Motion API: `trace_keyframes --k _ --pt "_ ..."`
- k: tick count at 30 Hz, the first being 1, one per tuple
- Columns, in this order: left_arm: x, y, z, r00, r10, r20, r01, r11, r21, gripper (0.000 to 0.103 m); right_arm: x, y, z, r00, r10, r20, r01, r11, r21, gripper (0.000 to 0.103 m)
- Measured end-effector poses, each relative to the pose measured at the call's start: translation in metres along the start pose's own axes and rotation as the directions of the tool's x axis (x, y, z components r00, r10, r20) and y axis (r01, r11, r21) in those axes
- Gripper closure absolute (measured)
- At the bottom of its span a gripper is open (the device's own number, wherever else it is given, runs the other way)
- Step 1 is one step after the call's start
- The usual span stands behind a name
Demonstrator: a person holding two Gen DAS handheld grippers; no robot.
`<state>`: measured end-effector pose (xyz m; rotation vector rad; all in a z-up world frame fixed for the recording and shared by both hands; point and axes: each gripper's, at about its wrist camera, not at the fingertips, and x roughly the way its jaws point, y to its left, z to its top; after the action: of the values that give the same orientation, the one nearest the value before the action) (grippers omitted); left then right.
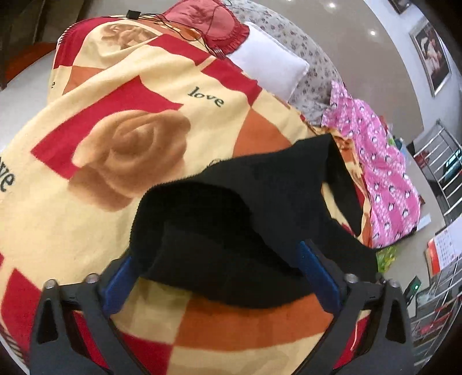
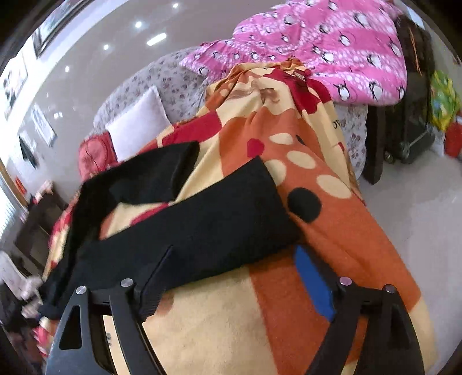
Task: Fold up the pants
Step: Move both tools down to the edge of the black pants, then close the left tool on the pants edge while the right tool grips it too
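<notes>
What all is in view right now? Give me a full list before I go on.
pants: one, black, spread on the blanket, legs apart
blanket: one, cream, red and orange, covering the bed
quilt: one, pink with penguins, bunched at the blanket's far edge
pillow: one, white, at the bed's head
cushion: one, red, beside the pillow
left gripper: one, black with blue pads, open over the pants
right gripper: one, same make, open at the pants' edge

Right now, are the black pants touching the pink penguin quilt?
Apart. In the right wrist view, bare orange blanket separates the black pants from the pink quilt.
</notes>
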<state>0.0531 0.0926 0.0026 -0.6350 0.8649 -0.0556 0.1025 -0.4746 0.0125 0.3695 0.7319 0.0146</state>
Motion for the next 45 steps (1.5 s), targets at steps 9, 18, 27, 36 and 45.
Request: trace_keyframes --k 9,18,27,36,45 --pt "-0.005 0.011 -0.005 0.997 0.063 0.052 -0.062 0.998 -0.009 0.096 0.000 -0.003 -0.001 0.999 0.040 0.017 -0.041 0.999 0.021 0.013" --pt "-0.011 -0.013 -0.007 0.978 0.139 0.156 -0.157 0.981 0.116 0.100 -0.012 -0.019 0.001 0.993 0.114 0.007 -0.114 0.981 0.157 0.011" --pt "-0.029 -0.015 -0.009 0.974 0.111 0.195 -0.130 0.988 0.086 0.100 -0.007 -0.066 0.018 0.972 0.231 -0.033 -0.189 0.864 0.467 0.026" --pt "-0.061 0.015 -0.011 0.976 0.089 0.200 -0.094 0.995 0.016 0.100 0.003 -0.059 0.020 0.954 0.278 -0.108 -0.226 0.910 0.348 0.100" --pt "-0.101 0.076 -0.015 0.952 0.236 0.196 -0.233 0.972 -0.037 0.098 -0.010 0.001 -0.018 0.912 0.264 -0.315 -0.226 0.962 0.154 0.093"
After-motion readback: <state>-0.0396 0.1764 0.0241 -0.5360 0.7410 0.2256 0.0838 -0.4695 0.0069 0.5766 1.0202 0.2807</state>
